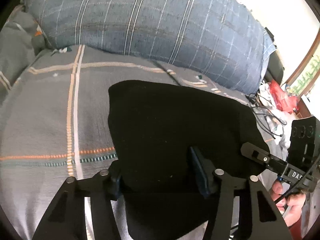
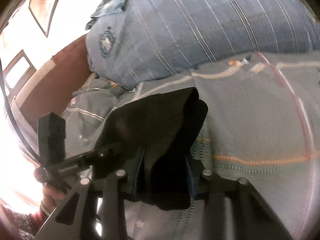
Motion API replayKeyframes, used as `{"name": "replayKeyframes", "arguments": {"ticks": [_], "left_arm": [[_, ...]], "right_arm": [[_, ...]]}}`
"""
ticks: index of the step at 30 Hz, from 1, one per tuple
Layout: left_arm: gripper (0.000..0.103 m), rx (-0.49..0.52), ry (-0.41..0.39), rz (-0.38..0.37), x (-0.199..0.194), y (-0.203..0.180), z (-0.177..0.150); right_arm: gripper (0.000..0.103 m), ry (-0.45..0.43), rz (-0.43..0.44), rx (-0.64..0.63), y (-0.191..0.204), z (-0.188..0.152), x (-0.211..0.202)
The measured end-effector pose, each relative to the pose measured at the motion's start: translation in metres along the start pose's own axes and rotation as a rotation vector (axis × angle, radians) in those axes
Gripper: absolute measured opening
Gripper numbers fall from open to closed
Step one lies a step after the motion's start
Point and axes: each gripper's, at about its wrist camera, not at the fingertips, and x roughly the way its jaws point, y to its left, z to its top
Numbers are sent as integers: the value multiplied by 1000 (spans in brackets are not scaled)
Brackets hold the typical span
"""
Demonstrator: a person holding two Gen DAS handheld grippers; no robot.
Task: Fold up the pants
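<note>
daylight | window (image 1: 306, 74) glare blown out | right view blurred | fisheye edges

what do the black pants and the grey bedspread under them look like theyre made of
Black pants: soft matte knit, probably cotton or fleece; fine ribbing shows and it drapes limply.
Grey bedspread: woven cotton-like cloth, matte; crinkled texture with stitched orange and white stripes.

A: Both wrist cameras are looking forward, close over the grey bedspread (image 1: 50, 120), toward the blue pillow (image 1: 150, 20) filling each frame's top.

B: Both are sharing the black pants (image 2: 160, 124) at lower centre.
</note>
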Motion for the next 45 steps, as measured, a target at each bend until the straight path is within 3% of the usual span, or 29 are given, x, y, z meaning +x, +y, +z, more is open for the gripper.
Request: {"name": "replayKeyframes", "arguments": {"ticks": [7,15,24,31,36,38,41,45], "left_arm": [[54,56,-64,24,-37,-3,17],[54,73,-99,91,-50,6,44],[55,28,-70,128,-15,37,77],[55,-39,4,133,32,68,87],[67,-94,17,100,51,85,87],[82,-110,22,111,55,90,88],[83,-131,29,109,59,93,90],[82,-96,7,166,53,86,91]], "right_arm": [[36,-49,18,-41,25,23,-6],[36,-69,28,-52,43,53,25],[36,-31,26,-50,38,81,77],[36,48,13,-21,19,82,125],[44,63,-18,9,3,73,141],[48,62,-28,7,2,72,138],[49,48,-75,-26,8,72,129],[49,11,-148,-82,22,72,111]]}}
